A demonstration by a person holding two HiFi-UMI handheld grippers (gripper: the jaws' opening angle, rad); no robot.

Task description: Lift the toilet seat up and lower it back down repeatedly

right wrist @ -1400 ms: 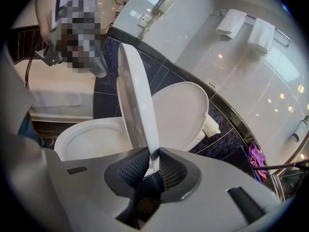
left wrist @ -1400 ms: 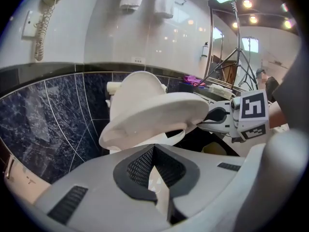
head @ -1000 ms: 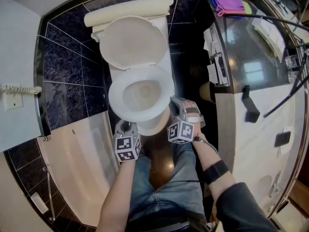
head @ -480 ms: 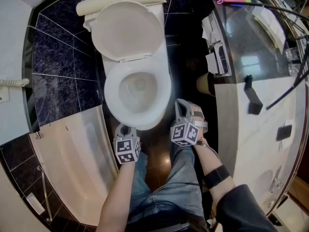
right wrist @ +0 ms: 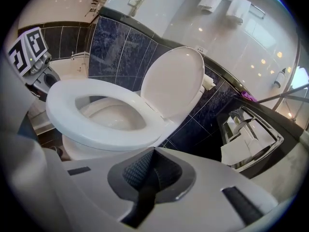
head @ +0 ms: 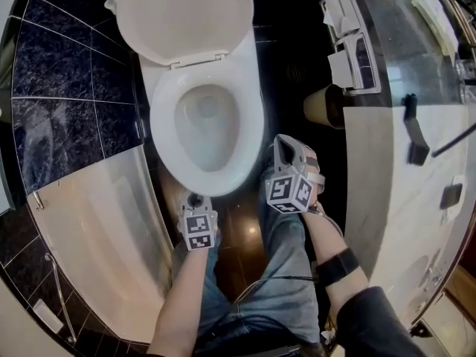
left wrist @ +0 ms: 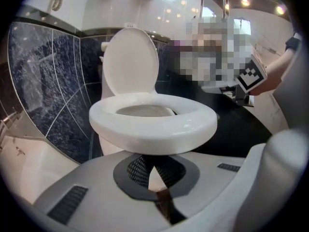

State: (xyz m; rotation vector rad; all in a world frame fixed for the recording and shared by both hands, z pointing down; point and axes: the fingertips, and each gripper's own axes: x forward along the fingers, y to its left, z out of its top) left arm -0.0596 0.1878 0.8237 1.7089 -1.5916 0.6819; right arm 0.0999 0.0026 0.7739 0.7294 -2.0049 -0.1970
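1. Your left gripper (left wrist: 152, 163) has its jaws pressed together at the tips, with nothing caught between them.
2. Your right gripper (right wrist: 153, 166) is also closed tight and empty, pad against pad.
3. The toilet seat (head: 167, 140) lies flat on the rim of the bowl (head: 208, 121).
4. The lid (head: 186, 13) stands raised behind the seat.
5. In the head view, your left gripper sits just beside the front-left curve of the bowl. Its marker cube (head: 199, 230) faces up toward you.
6. From the left gripper view, the front edge of the seat hangs close above the closed jaws. No contact with it shows.
7. Your right gripper is just beside the front-right of the bowl, close to the seat's edge but apart from it.
8. The right gripper view looks across the seat ring toward the raised lid.
9. A white bathtub (head: 97, 229) lies to your left below the dark marbled wall tiles (head: 59, 95).
10. A pale counter (head: 387, 184) runs along your right.
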